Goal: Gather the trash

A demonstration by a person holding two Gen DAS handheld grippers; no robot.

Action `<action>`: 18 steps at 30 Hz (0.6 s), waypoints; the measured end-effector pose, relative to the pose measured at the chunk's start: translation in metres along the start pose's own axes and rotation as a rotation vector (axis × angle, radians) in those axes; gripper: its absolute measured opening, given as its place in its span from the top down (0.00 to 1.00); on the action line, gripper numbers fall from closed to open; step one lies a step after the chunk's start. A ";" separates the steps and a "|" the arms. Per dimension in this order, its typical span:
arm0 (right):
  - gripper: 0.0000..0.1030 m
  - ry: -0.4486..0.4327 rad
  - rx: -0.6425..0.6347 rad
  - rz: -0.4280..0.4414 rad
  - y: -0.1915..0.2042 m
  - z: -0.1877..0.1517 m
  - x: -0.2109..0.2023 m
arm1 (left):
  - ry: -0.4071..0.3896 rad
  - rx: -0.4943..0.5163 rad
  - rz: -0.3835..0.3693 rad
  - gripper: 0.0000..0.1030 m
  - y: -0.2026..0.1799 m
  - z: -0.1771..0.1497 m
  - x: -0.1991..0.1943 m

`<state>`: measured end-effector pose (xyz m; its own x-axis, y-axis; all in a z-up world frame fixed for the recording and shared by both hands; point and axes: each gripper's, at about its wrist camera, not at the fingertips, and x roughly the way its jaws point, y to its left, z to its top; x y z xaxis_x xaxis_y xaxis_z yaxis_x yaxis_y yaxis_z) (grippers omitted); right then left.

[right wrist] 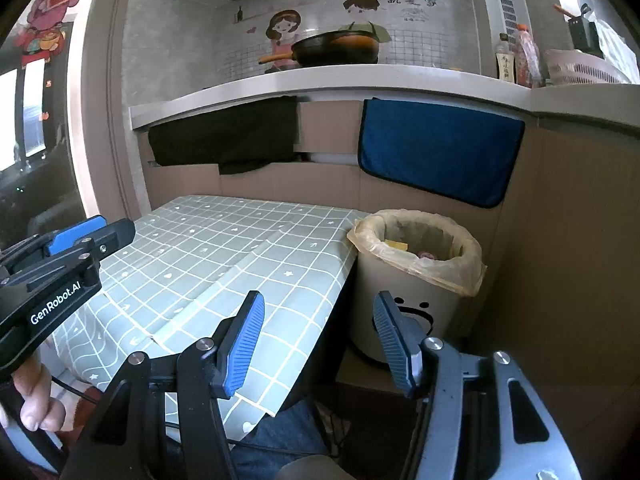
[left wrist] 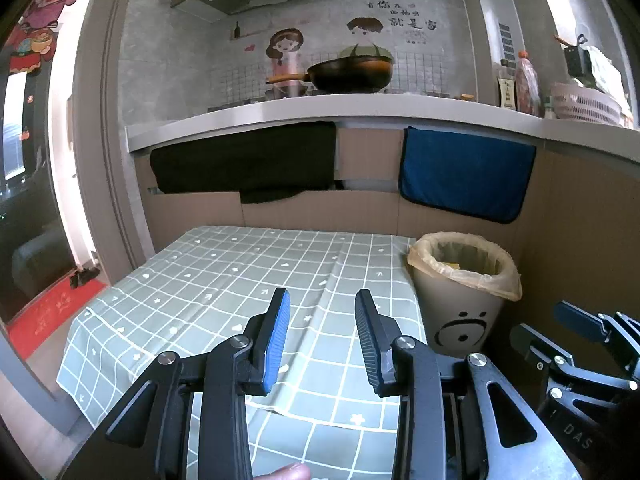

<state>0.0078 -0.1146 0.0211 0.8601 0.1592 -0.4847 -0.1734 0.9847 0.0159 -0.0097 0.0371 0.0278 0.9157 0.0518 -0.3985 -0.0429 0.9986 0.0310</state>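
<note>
the round trash bin [right wrist: 416,280] with a crinkly see-through bag and a drawn face stands right beside the table's edge; small scraps lie inside it; the checked tablecloth [left wrist: 224,280] beside the bin is smooth and bare; the left gripper [left wrist: 322,300] and right gripper [right wrist: 318,320] near the bin are both spread apart, pinching nothing

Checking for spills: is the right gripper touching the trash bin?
Apart. In the left wrist view the right gripper hangs beside the trash bin with bare wall between them.
</note>
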 end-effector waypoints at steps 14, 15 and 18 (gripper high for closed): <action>0.47 -0.004 0.011 -0.008 -0.003 0.001 -0.003 | -0.002 0.009 -0.013 0.66 -0.006 0.004 -0.001; 0.47 -0.006 0.012 -0.008 -0.003 0.001 -0.003 | -0.003 0.012 -0.015 0.66 -0.006 0.004 -0.002; 0.47 -0.008 0.018 -0.011 -0.005 0.001 -0.004 | -0.005 0.017 -0.022 0.66 -0.007 0.004 -0.002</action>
<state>0.0059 -0.1199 0.0235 0.8657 0.1488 -0.4779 -0.1550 0.9876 0.0267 -0.0092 0.0296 0.0323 0.9183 0.0294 -0.3949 -0.0159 0.9992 0.0374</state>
